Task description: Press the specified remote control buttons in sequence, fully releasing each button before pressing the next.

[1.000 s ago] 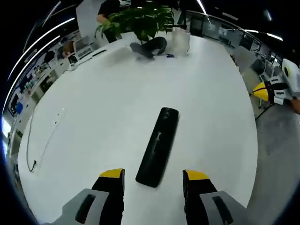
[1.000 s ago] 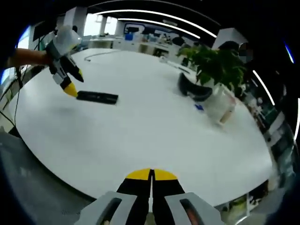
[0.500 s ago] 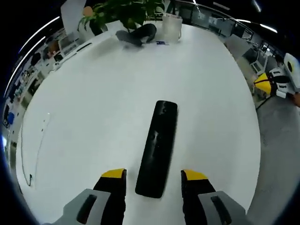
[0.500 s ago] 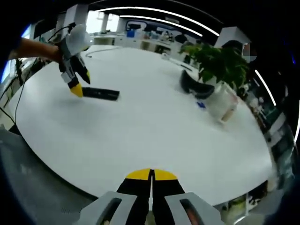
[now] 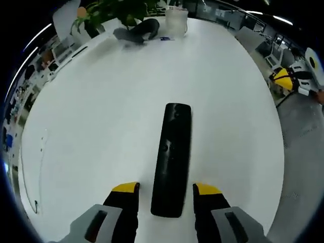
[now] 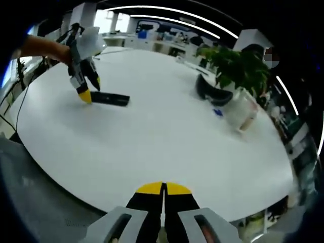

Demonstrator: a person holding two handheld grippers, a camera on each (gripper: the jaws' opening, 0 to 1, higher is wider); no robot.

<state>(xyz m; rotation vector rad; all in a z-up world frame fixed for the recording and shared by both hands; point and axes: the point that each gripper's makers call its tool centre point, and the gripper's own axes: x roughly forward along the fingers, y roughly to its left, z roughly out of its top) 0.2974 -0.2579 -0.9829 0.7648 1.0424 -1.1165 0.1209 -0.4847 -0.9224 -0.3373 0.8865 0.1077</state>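
Centrally on the white table (image 5: pixel 91 126) a black remote control (image 5: pixel 173 157) is laid flat. Its near end is flanked by the spread, yellow-tipped jaws of the left gripper (image 5: pixel 166 188), with nothing gripped. Well away from the remote, past the table's edge, the right gripper (image 6: pixel 163 188) is held with jaws pressed together and empty. Beyond the remote, a potted plant (image 6: pixel 235 76) and a dark headset (image 6: pixel 210 93) are seen.
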